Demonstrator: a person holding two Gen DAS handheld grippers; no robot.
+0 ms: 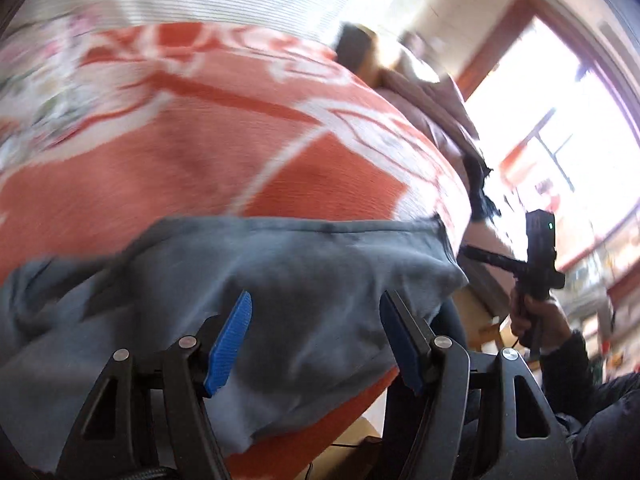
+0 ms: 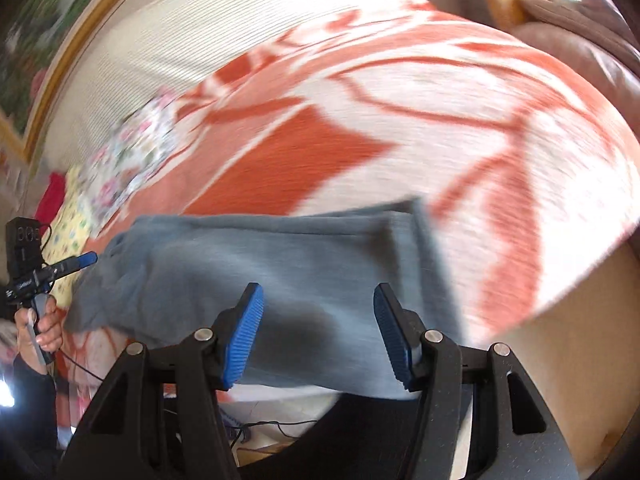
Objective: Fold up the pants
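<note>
Pants: we see grey-blue pants (image 1: 280,280) of a soft, thick cloth, lying on the near part of the bed.
Shape of pants: in the right wrist view the pants (image 2: 280,264) look folded into a flat band with 1 straight seam along the far edge; the left end is crumpled.
Place: they rest on an orange and white blanket (image 1: 200,140), and the near edge hangs over the side of the bed.
Left gripper: our left gripper (image 1: 316,340) has its blue pads wide apart above the cloth, and we see nothing pressed between them.
Right gripper: our right gripper (image 2: 319,332) also stands wide, over the middle of the pants, holding nothing.
Sharpness: both views are blurred, so we cannot tell small details.
Beside: a floral pillow (image 2: 132,160) lies at the far left.
</note>
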